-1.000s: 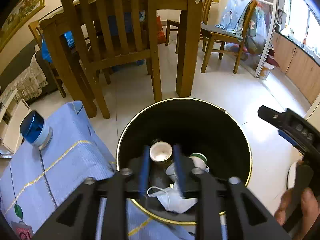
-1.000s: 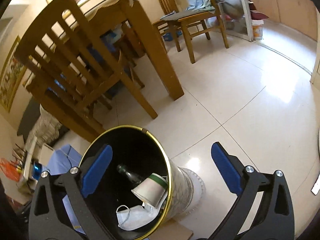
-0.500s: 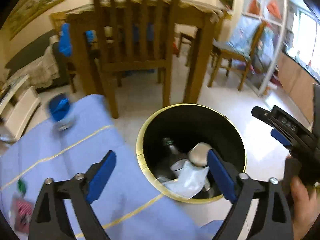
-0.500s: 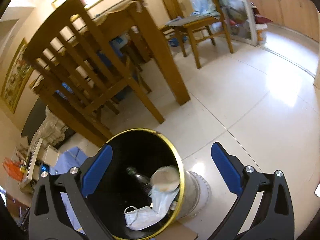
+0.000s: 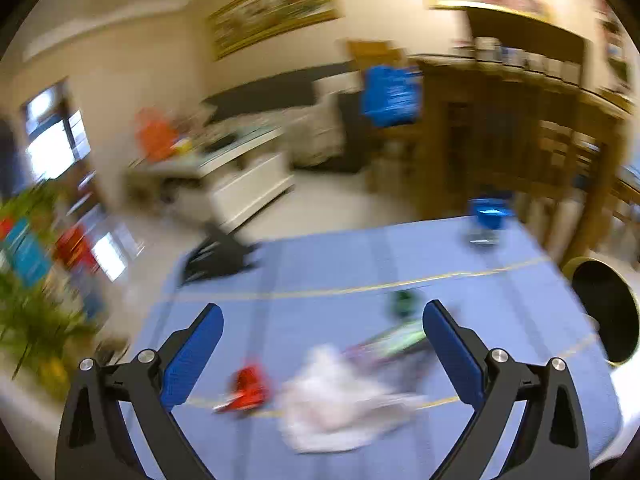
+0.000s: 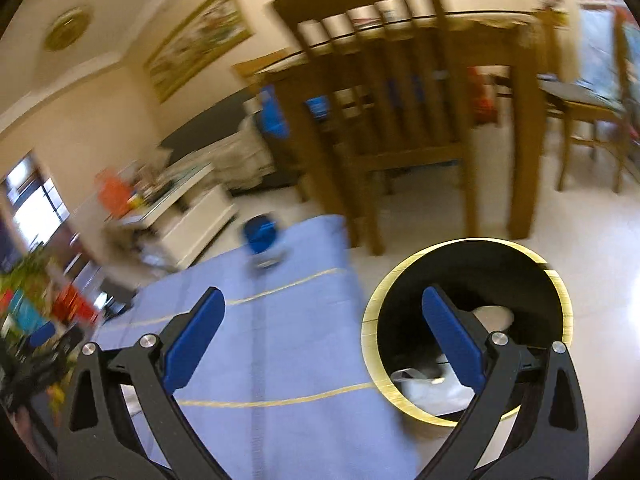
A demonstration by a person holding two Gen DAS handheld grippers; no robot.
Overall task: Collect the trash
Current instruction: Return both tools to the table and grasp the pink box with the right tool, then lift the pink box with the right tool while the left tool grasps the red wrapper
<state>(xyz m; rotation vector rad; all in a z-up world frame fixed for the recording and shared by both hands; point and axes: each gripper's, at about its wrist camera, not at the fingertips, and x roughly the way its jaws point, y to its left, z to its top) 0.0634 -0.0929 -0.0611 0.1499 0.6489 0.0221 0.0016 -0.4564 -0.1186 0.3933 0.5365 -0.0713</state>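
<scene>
Trash lies blurred on the blue cloth (image 5: 320, 264) over the tabletop: a white crumpled tissue (image 5: 336, 404), a red scrap (image 5: 248, 388) beside it, a green wrapper (image 5: 396, 338) behind. The left gripper (image 5: 320, 356) hangs above them, fingers released and empty. The right gripper (image 6: 320, 344), fingers also spread, points at the cloth edge beside the black bin (image 6: 560, 292), which holds white litter (image 6: 494, 314).

A blue-lidded jar (image 5: 486, 222) stands at the far edge of the blue cloth (image 5: 328, 272), right of centre. A wooden chair (image 6: 384, 112) and table (image 6: 500, 92) fill the upper middle of the right wrist view, with a white cabinet (image 5: 244, 184) at centre left and a green plant (image 5: 28, 280) at the left edge.
</scene>
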